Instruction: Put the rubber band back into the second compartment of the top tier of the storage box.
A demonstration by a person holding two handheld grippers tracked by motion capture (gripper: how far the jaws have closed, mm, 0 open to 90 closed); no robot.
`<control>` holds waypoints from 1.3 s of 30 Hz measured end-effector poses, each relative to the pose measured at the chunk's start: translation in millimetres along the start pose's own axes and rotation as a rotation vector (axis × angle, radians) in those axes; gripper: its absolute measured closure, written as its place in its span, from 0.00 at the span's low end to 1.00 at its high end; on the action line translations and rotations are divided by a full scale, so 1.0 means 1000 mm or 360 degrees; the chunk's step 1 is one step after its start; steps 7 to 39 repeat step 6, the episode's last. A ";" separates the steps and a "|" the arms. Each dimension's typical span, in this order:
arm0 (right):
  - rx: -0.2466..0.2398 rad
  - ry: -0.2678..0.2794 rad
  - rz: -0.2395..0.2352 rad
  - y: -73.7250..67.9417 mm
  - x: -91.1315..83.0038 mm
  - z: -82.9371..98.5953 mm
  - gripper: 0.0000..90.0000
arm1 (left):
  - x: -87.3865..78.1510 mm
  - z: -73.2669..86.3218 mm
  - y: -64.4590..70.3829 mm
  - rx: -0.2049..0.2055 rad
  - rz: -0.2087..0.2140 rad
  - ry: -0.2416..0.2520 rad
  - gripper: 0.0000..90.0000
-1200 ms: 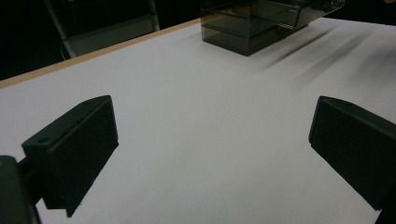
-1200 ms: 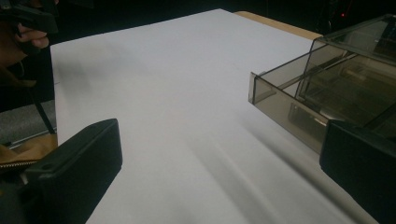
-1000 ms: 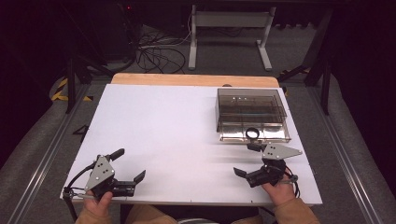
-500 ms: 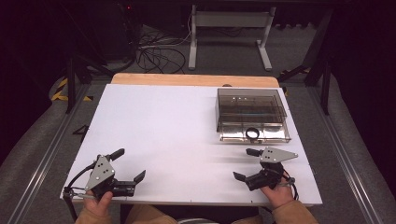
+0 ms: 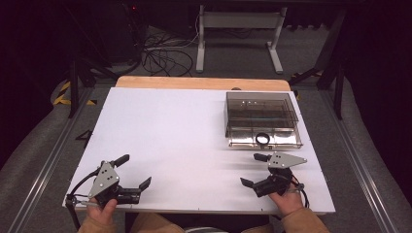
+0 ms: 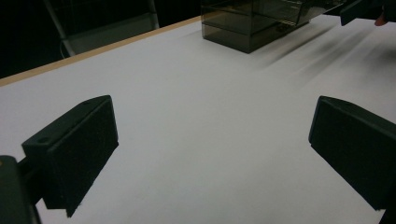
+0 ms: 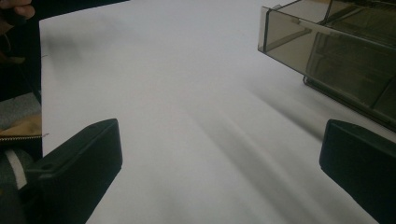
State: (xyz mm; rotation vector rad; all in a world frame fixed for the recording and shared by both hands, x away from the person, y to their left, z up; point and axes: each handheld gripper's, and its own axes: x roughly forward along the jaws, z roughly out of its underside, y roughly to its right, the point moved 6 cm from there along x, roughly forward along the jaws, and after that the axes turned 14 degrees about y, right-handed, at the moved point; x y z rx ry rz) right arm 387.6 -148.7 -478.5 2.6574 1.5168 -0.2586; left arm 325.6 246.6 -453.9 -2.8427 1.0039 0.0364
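A smoky see-through box stands at the back right of the white table. Inside its near edge lies a small black ring. My left gripper rests near the front left corner, open, nothing between its jaws. My right gripper sits near the front right, just short of the box, open too. In the left gripper view the gripper frames bare table, with the box far off. The right gripper in its own view also spans bare table, the box at upper right.
A wooden strip runs along the table's far edge. Beyond it are a metal stand and loose cables on the floor. Dark rails flank the table. A hand shows at the right gripper view's top left.
My right gripper has drawn back a little from the box toward the front edge. The left gripper has barely moved.
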 end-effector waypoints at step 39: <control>-0.0008 0.0006 0.0007 0.000 -0.001 -0.001 0.00 | 0.000 0.000 0.000 0.0003 -0.0003 -0.0002 0.02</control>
